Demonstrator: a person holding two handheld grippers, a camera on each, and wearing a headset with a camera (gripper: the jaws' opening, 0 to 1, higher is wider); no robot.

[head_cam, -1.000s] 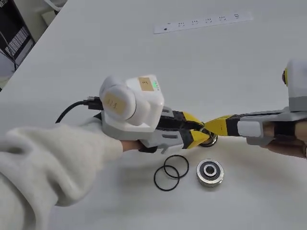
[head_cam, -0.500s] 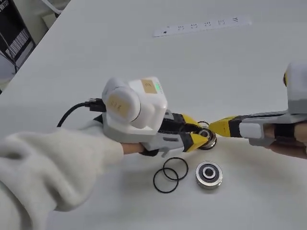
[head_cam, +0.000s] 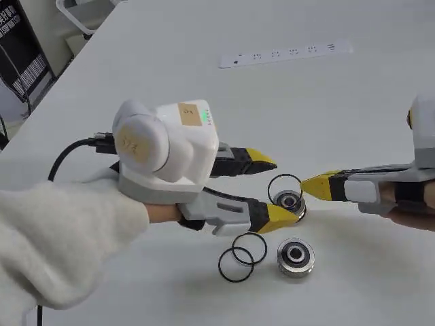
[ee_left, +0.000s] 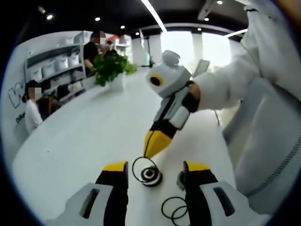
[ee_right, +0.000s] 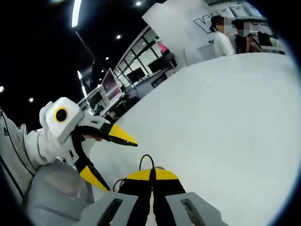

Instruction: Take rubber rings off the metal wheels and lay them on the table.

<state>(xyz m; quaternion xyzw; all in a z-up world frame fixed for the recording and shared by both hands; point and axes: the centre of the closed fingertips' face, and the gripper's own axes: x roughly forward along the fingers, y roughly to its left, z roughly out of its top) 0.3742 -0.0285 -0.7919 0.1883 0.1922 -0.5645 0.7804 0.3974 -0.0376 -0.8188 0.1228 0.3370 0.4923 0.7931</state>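
Spreading under everything is a white worktop (head_cam: 136,68), with a white power strip (head_cam: 285,53) lying near its far edge. The left gripper (head_cam: 282,189), held by a hand in a white sleeve, has its yellow-tipped jaws standing wide apart and grasping nothing. They sit on either side of a metal wheel (head_cam: 289,202) on the worktop. The right gripper (head_cam: 309,184) reaches in from the opposite side, its jaws pressed together and pinching the edge of a black rubber ring (head_cam: 272,185). That ring stands tilted up over the wheel, its lower edge down at the wheel; the left gripper view shows it as a loop (ee_left: 135,168) beside the wheel (ee_left: 151,176). A second metal wheel (head_cam: 296,256) lies flat nearer the person. Just beside it, two loose rubber rings (head_cam: 236,265) lie overlapping on the worktop.
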